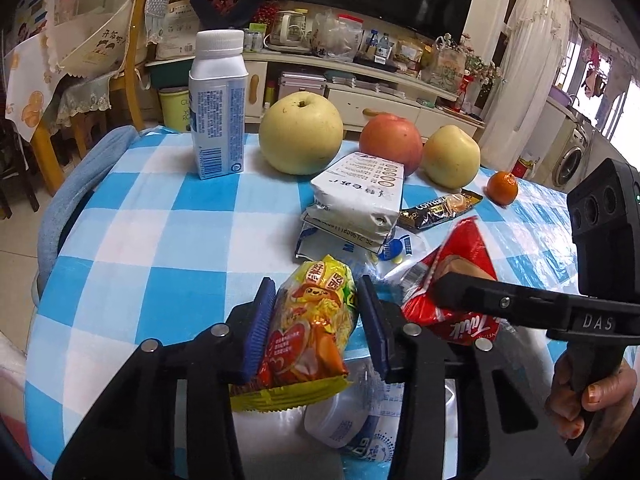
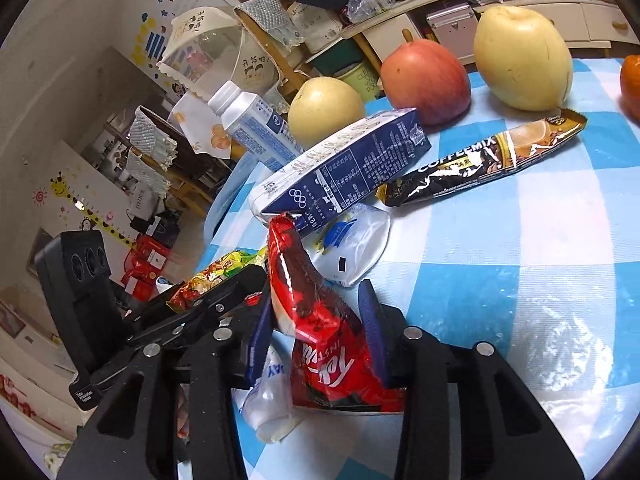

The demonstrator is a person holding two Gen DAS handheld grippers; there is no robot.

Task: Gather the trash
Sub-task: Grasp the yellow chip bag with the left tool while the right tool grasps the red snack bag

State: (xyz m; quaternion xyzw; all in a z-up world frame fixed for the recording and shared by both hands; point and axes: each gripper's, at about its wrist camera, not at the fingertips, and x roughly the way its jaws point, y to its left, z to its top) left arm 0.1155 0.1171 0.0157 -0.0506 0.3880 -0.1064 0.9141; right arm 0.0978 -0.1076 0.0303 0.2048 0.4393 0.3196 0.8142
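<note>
My left gripper (image 1: 316,280) is shut on a yellow and orange snack packet (image 1: 312,336), blue pads pressing both its sides near the table's front edge. Just to its right, my right gripper (image 2: 315,284) is shut on a crumpled red wrapper (image 2: 320,344) that stands up between the pads. One black finger (image 1: 460,288) of that gripper lies over the wrapper in the left wrist view. Beyond them lie a flattened white and blue carton (image 1: 360,196), a black Coffeemix sachet (image 2: 480,164) and a clear pouch with a blue cap (image 2: 352,240). A crushed white plastic piece (image 1: 344,416) lies under the left gripper.
On the blue-checked tablecloth (image 1: 160,240) an upright white bottle-carton (image 1: 218,120) stands at the back left. A pear (image 1: 300,136), a red apple (image 1: 392,140), a yellow fruit (image 1: 452,156) and a tangerine (image 1: 502,188) line the far edge. A hand (image 1: 592,396) holds the right gripper's handle.
</note>
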